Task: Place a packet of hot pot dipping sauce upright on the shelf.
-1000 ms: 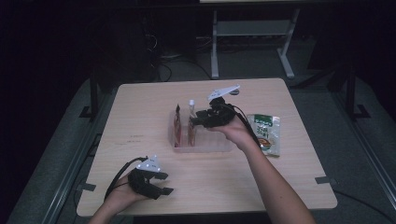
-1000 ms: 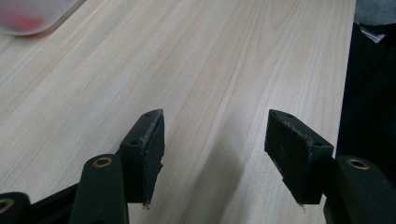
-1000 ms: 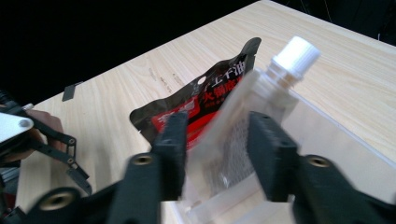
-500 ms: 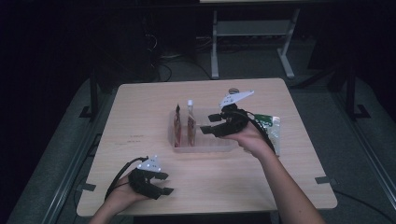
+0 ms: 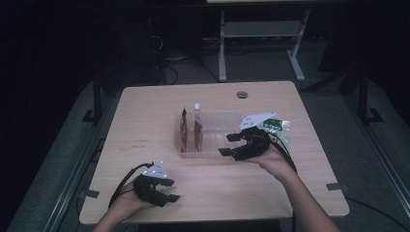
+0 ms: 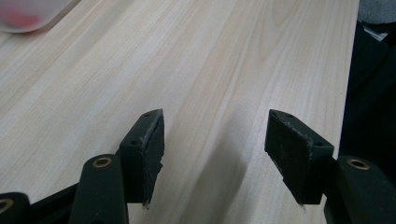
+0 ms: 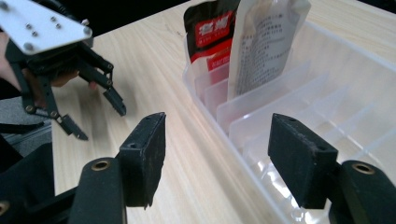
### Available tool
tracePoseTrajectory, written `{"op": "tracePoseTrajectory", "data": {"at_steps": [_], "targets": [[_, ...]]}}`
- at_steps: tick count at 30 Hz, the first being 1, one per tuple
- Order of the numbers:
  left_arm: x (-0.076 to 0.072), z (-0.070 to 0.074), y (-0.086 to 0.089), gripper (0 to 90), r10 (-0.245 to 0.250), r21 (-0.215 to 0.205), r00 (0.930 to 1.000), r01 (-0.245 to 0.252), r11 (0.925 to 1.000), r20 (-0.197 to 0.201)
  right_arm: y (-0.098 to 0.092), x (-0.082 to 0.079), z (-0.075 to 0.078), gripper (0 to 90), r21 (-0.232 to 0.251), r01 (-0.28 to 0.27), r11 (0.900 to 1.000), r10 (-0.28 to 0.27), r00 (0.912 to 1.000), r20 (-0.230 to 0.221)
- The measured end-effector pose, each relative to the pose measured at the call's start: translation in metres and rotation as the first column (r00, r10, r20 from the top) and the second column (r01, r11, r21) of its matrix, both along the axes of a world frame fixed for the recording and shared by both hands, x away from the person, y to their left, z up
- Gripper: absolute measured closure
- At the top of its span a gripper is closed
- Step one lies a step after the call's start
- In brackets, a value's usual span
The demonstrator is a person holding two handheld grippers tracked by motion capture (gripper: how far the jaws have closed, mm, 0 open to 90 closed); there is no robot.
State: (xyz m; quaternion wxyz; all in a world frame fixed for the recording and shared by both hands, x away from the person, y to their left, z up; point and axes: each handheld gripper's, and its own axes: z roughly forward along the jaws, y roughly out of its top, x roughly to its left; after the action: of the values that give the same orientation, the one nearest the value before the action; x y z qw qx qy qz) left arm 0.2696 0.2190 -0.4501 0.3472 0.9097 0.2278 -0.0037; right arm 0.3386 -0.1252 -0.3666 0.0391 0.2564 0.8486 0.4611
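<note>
Currently right tongs [image 5: 231,145] wide, empty, just opened, at tray [image 5: 212,151] 3 o'clock; left tongs [image 5: 170,190] wide, empty. Risk: clipping tray wall, toppling pouches [image 5: 191,129].

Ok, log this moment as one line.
right tongs: empty, jaws just opened, beside clear divider bin | bin: two pouches upright | left tongs: open, empty | green packet: on table

One camera hangs high at six o'clock, looking forward over the whole table [image 5: 145,111]. Two more ride low, close above the wood; one faces the clear bin [image 7: 299,107] toward ten o'clock, shared with overhead.
</note>
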Motion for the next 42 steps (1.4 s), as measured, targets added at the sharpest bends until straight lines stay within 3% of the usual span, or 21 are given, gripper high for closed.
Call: {"op": "tracePoseTrajectory", "data": {"at_steps": [10,15,26,35,42], "targets": [[0.000,0.000,0.000,37.4,0.004,-0.002,1.0000,-0.004,1.0000,-0.001,-0.024,-0.023,-0.012,37.6,-0.034,-0.001,0.999,0.000,0.9997,-0.024],[0.000,0.000,-0.001,37.4,-0.007,0.005,1.0000,0.007,1.0000,-0.002,-0.032,-0.035,-0.020,37.8,-0.074,-0.010,0.997,0.007,0.9993,-0.037],[-0.001,0.000,-0.001,37.4,-0.007,0.004,1.0000,0.007,1.0000,-0.004,-0.052,-0.050,-0.047,39.7,-0.128,0.015,0.992,-0.027,0.9958,-0.087],[0.000,0.000,-0.001,37.4,-0.013,0.004,0.9999,0.013,0.9999,0.001,-0.069,-0.046,-0.053,43.0,-0.170,0.072,0.983,-0.087,0.9929,-0.081],[0.000,0.001,0.000,37.4,-0.011,0.006,0.9999,0.011,0.9999,0.004,-0.089,-0.032,-0.054,54.8,-0.183,0.161,0.970,-0.174,0.9832,-0.056]]}}
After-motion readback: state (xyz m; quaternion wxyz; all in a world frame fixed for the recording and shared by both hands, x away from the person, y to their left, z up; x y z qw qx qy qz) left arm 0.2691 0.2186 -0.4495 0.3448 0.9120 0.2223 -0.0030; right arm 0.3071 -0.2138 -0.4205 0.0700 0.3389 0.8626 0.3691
